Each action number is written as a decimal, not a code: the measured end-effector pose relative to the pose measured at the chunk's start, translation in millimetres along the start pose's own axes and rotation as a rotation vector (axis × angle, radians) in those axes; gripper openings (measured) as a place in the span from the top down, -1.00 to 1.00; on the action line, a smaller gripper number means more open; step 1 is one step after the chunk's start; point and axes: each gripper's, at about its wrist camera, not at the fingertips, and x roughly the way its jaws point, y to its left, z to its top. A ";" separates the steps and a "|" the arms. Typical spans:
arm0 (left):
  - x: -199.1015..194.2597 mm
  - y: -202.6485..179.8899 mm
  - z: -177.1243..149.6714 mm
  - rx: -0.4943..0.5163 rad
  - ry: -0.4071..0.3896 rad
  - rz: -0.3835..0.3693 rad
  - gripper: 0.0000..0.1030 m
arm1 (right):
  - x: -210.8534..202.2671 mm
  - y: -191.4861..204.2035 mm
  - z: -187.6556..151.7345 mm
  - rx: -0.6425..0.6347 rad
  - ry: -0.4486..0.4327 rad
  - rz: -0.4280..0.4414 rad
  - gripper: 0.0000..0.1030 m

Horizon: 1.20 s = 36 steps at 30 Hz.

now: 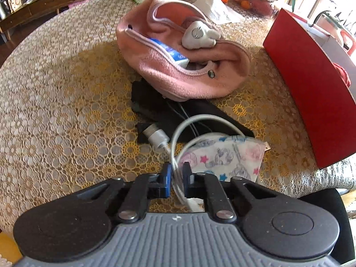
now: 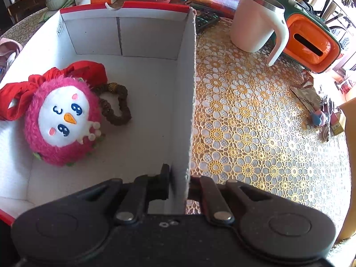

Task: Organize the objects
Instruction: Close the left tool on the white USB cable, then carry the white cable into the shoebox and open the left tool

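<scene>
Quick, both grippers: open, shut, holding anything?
Left gripper: shut on the white charging cable.
Right gripper: shut on the red-and-white cardboard box's side wall.

Bright daylight from the upper right of both frames, blown-out glare there; soft shadow beneath the pink fabric bag (image 1: 178,53) on the lace tablecloth (image 1: 55,111); strong fisheye bending at the edges, far clutter soft; white box wall (image 2: 187,89) evenly lit, foreground sharp
</scene>
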 end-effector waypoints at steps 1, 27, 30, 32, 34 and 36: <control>-2.9 -0.1 1.1 0.004 -0.010 -0.001 0.89 | 0.1 0.1 0.0 0.000 0.000 0.000 0.86; -86.7 -86.9 92.2 0.179 -0.244 -0.155 0.90 | 1.4 -2.5 0.9 -0.013 0.001 0.001 0.85; -98.7 -106.7 105.1 0.218 -0.254 -0.197 0.90 | 1.6 -2.5 1.0 -0.015 0.001 0.001 0.85; -108.9 -119.9 114.3 0.248 -0.268 -0.208 0.90 | 1.9 -2.0 1.5 -0.018 0.001 0.000 0.85; -116.8 -131.7 123.9 0.270 -0.283 -0.224 0.90 | 2.4 -1.4 1.9 -0.022 0.001 0.000 0.85; -121.2 -146.4 131.8 0.292 -0.291 -0.235 0.90 | 2.6 -1.4 1.7 -0.025 0.000 0.001 0.85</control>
